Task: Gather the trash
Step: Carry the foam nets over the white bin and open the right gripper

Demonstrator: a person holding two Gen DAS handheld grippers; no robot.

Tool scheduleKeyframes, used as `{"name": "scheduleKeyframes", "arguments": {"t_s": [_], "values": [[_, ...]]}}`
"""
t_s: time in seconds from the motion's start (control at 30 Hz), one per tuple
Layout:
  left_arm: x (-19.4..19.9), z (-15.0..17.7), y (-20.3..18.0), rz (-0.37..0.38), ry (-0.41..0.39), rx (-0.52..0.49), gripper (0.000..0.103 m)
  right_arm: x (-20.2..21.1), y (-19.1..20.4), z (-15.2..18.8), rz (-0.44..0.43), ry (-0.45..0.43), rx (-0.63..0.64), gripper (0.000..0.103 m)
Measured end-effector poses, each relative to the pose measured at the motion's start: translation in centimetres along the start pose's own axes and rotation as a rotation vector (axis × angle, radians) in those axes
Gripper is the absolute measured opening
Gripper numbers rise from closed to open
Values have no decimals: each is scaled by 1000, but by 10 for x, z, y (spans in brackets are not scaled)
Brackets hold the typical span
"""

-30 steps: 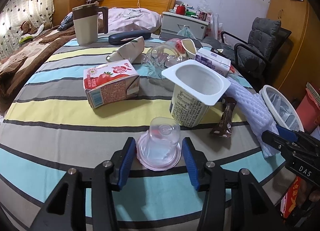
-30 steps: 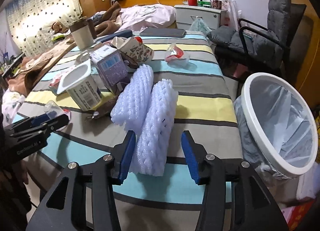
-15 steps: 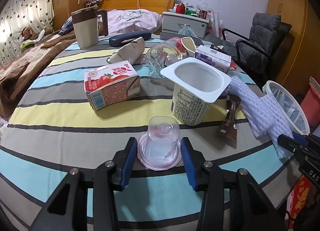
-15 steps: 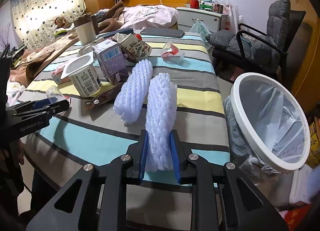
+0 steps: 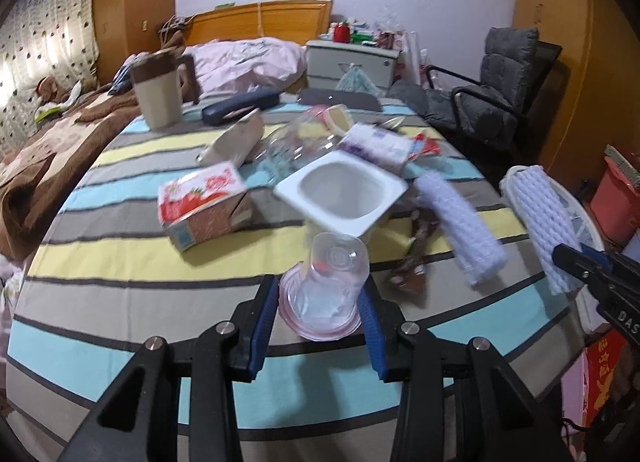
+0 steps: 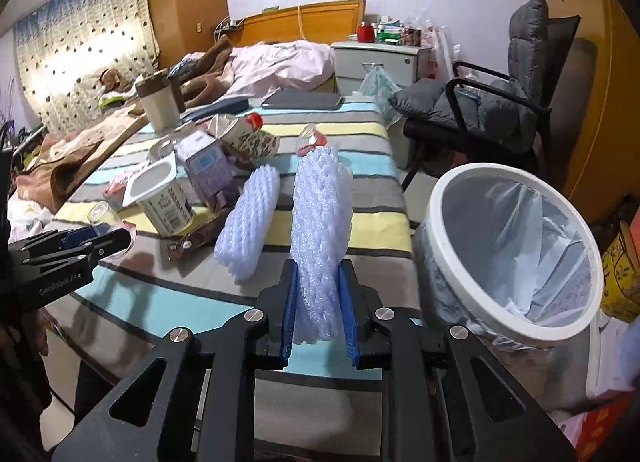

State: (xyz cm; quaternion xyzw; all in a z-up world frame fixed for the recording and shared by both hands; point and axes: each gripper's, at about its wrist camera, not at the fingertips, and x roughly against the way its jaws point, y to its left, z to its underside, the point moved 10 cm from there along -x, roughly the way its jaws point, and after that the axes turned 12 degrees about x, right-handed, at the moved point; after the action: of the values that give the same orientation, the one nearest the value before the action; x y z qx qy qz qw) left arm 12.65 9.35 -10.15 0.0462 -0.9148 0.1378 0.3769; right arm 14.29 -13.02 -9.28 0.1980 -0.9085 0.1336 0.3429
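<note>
My left gripper (image 5: 318,298) is shut on a clear plastic cup (image 5: 328,282) turned upside down, lifted and tilted above the striped table (image 5: 120,270). My right gripper (image 6: 318,302) is shut on a white foam net sleeve (image 6: 320,213) and holds it up off the table, left of the white lined trash bin (image 6: 512,254). A second foam sleeve (image 6: 248,221) lies on the table. A white yogurt tub (image 5: 340,193), a strawberry carton (image 5: 200,205), a purple carton (image 6: 206,169) and a brown wrapper (image 5: 416,254) also lie there.
A tall beige mug (image 5: 158,93), a dark glasses case (image 5: 240,105) and a tablet (image 6: 304,99) stand at the table's far side. A grey chair (image 6: 500,101) is behind the bin. A bed (image 5: 240,57) lies beyond the table.
My right gripper closed on the foam sleeve and lifted it off the table. My left gripper closed on the clear cup and raised it, tilting it.
</note>
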Motion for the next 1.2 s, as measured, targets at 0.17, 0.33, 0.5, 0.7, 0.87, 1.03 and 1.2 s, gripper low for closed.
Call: {"name": "scheduleKeyframes", "arguments": {"t_s": [0.17,0.33,0.5,0.7,0.87,1.03,1.2], "values": [[12,-12,-34,50,-28,-48,42,12,-17,-2,21,-27,-36,23],[17,-25,-79,117,-48,-101,42,23,-38,-2,52,-42,-73,23],[15,-30,-125,186,-48,-152,42,35,-67,2,105,-50,-114,23],[6,-34,-175,253,-27,-201,42,42,-99,11,157,-44,-171,23],[-3,-31,-219,317,0,-243,42,38,-120,19,195,-14,-193,23],[-16,-24,-255,353,36,-283,42,34,-139,27,217,12,-221,23],[-31,-12,-287,405,101,-296,42,27,-156,36,222,42,-250,23]]}}
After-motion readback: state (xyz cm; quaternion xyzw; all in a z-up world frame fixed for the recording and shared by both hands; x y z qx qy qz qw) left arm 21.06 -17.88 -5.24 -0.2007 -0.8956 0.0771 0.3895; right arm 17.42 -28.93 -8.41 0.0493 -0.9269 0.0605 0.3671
